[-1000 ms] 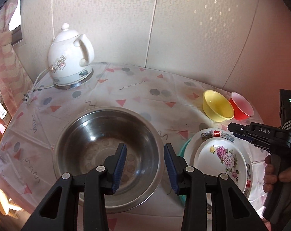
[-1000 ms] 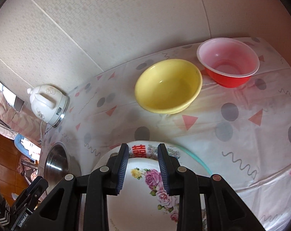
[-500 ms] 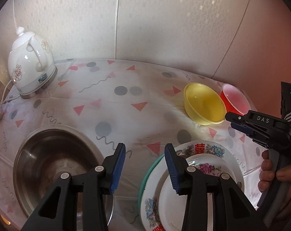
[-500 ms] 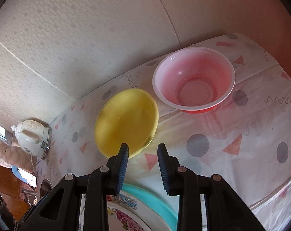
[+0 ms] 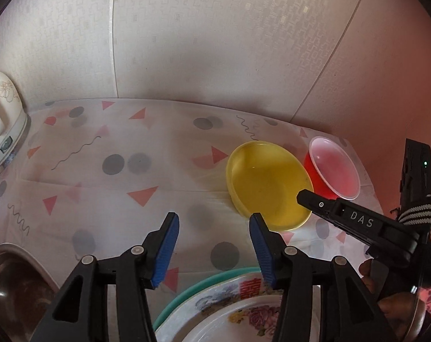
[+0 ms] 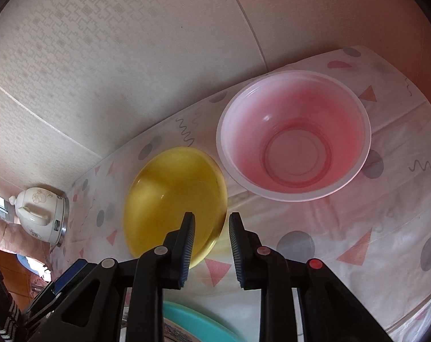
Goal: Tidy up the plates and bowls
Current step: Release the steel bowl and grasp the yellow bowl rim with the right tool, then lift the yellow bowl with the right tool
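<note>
A yellow bowl and a red plastic bowl stand side by side near the wall. My right gripper straddles the yellow bowl's near rim, one finger inside and one outside. Its jaws are closing, and a gap still shows between the pads and the rim. In the left wrist view the same right gripper reaches over the yellow bowl, with the red bowl behind. My left gripper hangs above bare tablecloth, jaws opening, nothing between them. Flowered plates stacked on a teal plate lie just below it.
A steel basin sits at the lower left and a white kettle at the far left by the wall. The patterned tablecloth covers the table. A hand holds the right gripper's handle.
My left gripper swung right, from over the steel basin to the cloth beside the plates, and its jaws widened. My right gripper moved forward from the plates to the yellow bowl's rim and narrowed.
</note>
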`<state>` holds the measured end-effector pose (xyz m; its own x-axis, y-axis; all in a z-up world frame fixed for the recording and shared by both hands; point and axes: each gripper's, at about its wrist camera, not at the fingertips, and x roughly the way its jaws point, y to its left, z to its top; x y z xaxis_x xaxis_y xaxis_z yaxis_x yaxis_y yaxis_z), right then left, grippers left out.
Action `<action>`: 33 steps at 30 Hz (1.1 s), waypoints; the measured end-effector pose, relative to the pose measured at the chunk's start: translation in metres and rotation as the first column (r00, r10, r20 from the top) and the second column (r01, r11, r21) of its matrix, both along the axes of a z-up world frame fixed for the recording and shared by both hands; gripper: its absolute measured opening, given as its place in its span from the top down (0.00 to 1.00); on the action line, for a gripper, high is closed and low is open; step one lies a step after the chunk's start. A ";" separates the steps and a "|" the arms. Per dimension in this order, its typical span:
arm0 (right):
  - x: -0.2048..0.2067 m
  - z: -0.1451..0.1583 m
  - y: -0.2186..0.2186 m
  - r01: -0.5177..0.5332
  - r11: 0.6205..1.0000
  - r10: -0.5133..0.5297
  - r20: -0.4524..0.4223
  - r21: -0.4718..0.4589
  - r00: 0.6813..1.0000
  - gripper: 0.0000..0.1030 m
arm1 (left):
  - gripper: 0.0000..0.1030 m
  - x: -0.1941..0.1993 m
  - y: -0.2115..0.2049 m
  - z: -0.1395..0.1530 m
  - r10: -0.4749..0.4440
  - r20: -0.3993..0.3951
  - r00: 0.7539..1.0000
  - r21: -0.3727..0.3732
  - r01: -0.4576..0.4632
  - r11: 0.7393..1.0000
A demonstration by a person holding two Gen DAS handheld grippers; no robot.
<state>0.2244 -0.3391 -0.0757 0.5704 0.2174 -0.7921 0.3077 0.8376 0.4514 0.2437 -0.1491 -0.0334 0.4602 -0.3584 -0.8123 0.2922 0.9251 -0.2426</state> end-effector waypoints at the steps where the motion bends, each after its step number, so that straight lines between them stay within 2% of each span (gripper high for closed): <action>1: 0.001 -0.001 0.000 -0.002 1.000 0.002 -0.002 -0.002 1.000 0.79 | 0.50 0.003 -0.004 -0.002 -0.006 -0.003 1.000 -0.002 0.006 1.000; 4: 0.004 -0.006 0.000 -0.007 1.000 0.007 -0.011 -0.008 1.000 0.81 | 0.50 0.008 -0.015 -0.010 -0.016 -0.009 1.000 0.010 0.016 1.000; 6: 0.007 -0.009 0.001 -0.017 1.000 0.017 -0.016 -0.015 1.000 0.81 | 0.55 0.010 -0.022 -0.016 -0.029 -0.020 0.999 0.023 0.030 0.999; 10: 0.009 -0.010 0.004 -0.044 0.999 0.044 -0.021 -0.024 0.999 0.83 | 0.76 0.014 -0.025 -0.023 -0.055 -0.035 0.998 -0.017 0.054 0.998; 12: 0.011 -0.010 0.007 -0.054 0.998 0.054 -0.026 -0.027 0.998 0.84 | 0.81 0.013 -0.026 -0.023 -0.064 -0.043 0.997 -0.024 0.063 0.998; 19: 0.015 -0.004 0.025 -0.121 0.992 0.120 -0.022 -0.021 0.992 0.85 | 0.81 0.002 -0.012 -0.017 -0.065 -0.026 0.998 -0.023 0.064 0.998; 28: 0.022 -0.008 0.060 -0.219 0.975 0.217 -0.048 -0.026 0.975 0.84 | 0.80 -0.003 0.028 -0.012 0.010 -0.035 0.999 -0.047 -0.011 0.999; 31: 0.022 -0.011 0.060 -0.221 0.975 0.219 -0.059 -0.020 0.974 0.83 | 0.68 0.000 0.042 -0.011 0.048 -0.056 0.997 -0.087 -0.052 0.995; 33: 0.022 -0.012 0.058 -0.211 0.977 0.210 -0.065 -0.004 0.975 0.78 | 0.68 0.003 0.048 -0.011 0.063 -0.052 0.997 -0.093 -0.067 0.993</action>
<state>0.2463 -0.2810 -0.0879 0.4609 0.3183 -0.8284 0.1517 0.8915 0.4269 0.2462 -0.1012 -0.0443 0.4457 -0.4057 -0.7980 0.2180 0.9137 -0.3429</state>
